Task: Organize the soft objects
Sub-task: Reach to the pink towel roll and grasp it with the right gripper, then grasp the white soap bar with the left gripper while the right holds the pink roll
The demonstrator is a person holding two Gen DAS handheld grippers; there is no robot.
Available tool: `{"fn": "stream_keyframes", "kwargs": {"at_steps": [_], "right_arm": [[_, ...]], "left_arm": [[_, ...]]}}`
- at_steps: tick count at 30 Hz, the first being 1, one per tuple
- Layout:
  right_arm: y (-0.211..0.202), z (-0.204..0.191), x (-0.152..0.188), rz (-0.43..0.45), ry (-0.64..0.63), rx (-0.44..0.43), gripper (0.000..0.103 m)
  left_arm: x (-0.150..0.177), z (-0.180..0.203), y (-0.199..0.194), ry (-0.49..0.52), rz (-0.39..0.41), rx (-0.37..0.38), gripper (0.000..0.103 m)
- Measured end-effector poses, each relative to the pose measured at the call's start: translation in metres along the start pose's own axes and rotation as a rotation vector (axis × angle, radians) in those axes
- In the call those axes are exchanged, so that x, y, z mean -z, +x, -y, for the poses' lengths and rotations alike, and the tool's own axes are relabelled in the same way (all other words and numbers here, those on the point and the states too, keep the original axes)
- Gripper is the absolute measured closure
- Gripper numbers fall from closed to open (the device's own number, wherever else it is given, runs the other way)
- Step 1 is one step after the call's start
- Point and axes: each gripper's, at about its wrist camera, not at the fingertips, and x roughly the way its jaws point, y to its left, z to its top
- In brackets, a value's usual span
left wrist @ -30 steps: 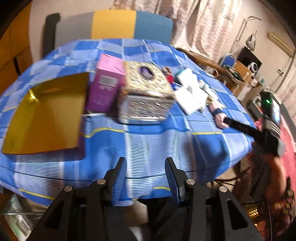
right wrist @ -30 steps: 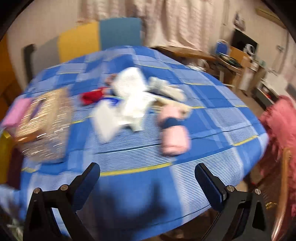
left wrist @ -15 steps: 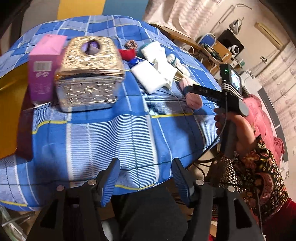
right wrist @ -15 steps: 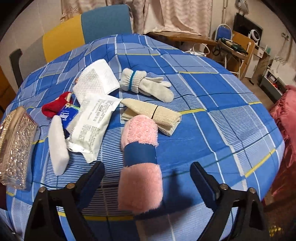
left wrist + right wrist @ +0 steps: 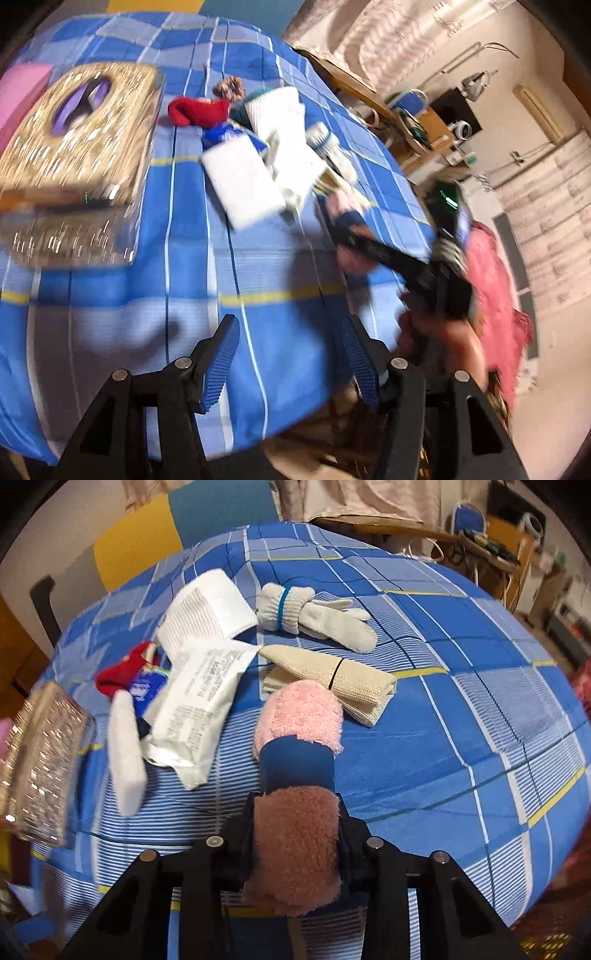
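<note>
A pink fuzzy roll with a blue band (image 5: 297, 760) lies on the blue checked tablecloth (image 5: 461, 709). My right gripper (image 5: 295, 823) is shut on its near end; it also shows in the left wrist view (image 5: 347, 221), blurred. Behind it lie a beige folded cloth (image 5: 351, 683), white knit gloves (image 5: 317, 614), a white printed packet (image 5: 199, 694), a white folded cloth (image 5: 207, 609), a white pad (image 5: 125, 749) and a red sock (image 5: 122, 672). My left gripper (image 5: 291, 354) is open and empty over the table's near edge.
A glittery gold tissue box (image 5: 77, 147) stands at the left with a pink box (image 5: 18, 92) behind it. A yellow and blue chair (image 5: 177, 524) is behind the table. A pink cloth (image 5: 491, 291) hangs right of the table.
My right gripper has moved forward and closed on the near end of the pink roll. My left gripper has swung right and nearer the table.
</note>
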Motion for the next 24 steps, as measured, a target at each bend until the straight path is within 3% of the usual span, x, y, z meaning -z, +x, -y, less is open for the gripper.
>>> {"fn": "stream_keyframes", "kwargs": {"at_steps": [5,8,12,16,24], "right_arm": [[-0.020,0.001,-0.004,0.058,-0.005,-0.012,0.066],[-0.026,0.006,-0.007,0.071,0.020,-0.044,0.066],[-0.024,0.016,-0.011,0.064,0.053,-0.046,0.066],[-0.029,0.020,-0.016,0.095,0.058,-0.033,0.066],[-0.034,0.022,-0.018,0.116,0.076,-0.078,0.066]], "left_arm": [[-0.034,0.018,0.033,0.045,0.052,-0.084,0.043],[-0.054,0.017,0.054,0.010,0.065,-0.106,0.041],[-0.076,0.011,0.078,-0.027,0.100,-0.191,0.039],[-0.086,0.006,0.090,-0.028,0.128,-0.245,0.035],[-0.091,-0.002,0.111,0.008,0.150,-0.270,0.026]]}}
